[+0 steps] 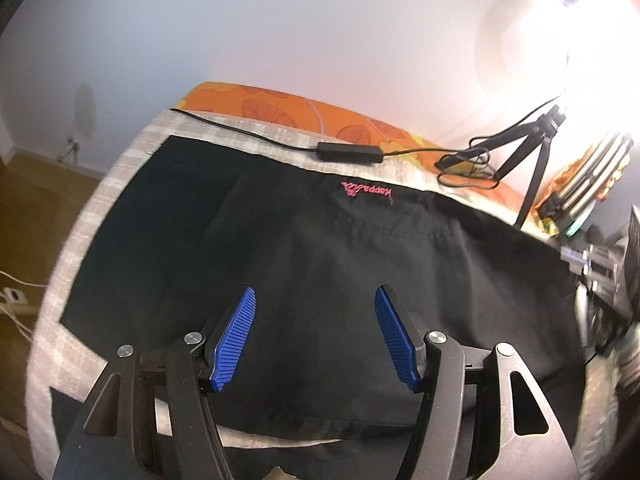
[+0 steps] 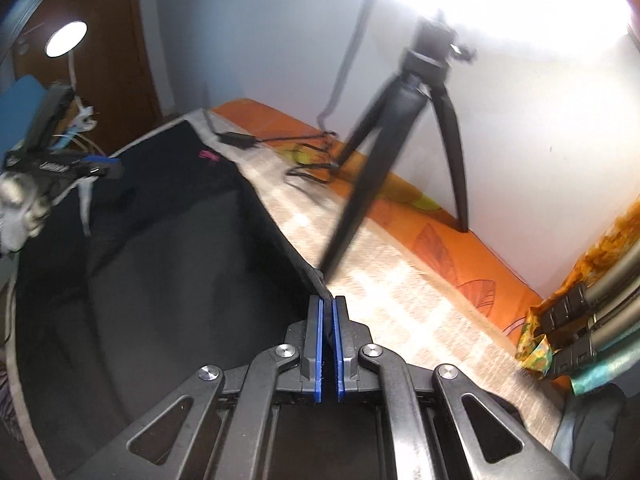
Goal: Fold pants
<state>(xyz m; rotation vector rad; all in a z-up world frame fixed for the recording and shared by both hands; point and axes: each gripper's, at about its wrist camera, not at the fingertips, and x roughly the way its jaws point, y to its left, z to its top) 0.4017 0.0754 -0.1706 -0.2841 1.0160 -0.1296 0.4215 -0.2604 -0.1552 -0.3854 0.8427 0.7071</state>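
Black pants (image 1: 312, 264) with a pink logo (image 1: 366, 193) lie spread on a checked beige blanket (image 1: 64, 280). My left gripper (image 1: 316, 300) is open, its blue pads hovering over the near part of the cloth, holding nothing. My right gripper (image 2: 327, 300) is shut on a corner edge of the pants (image 2: 180, 240) and lifts it off the blanket (image 2: 400, 292). The left gripper (image 2: 60, 164), held in a gloved hand, shows at the far left of the right wrist view. The right gripper's body (image 1: 600, 268) shows at the right edge of the left wrist view.
A black tripod (image 2: 404, 128) stands on the orange sheet (image 2: 460, 240) close to the wall. A black cable with a power brick (image 1: 348, 152) runs along the blanket's far edge. Folded stands (image 2: 592, 320) lie at right. Wooden floor (image 1: 24, 216) lies off the left edge.
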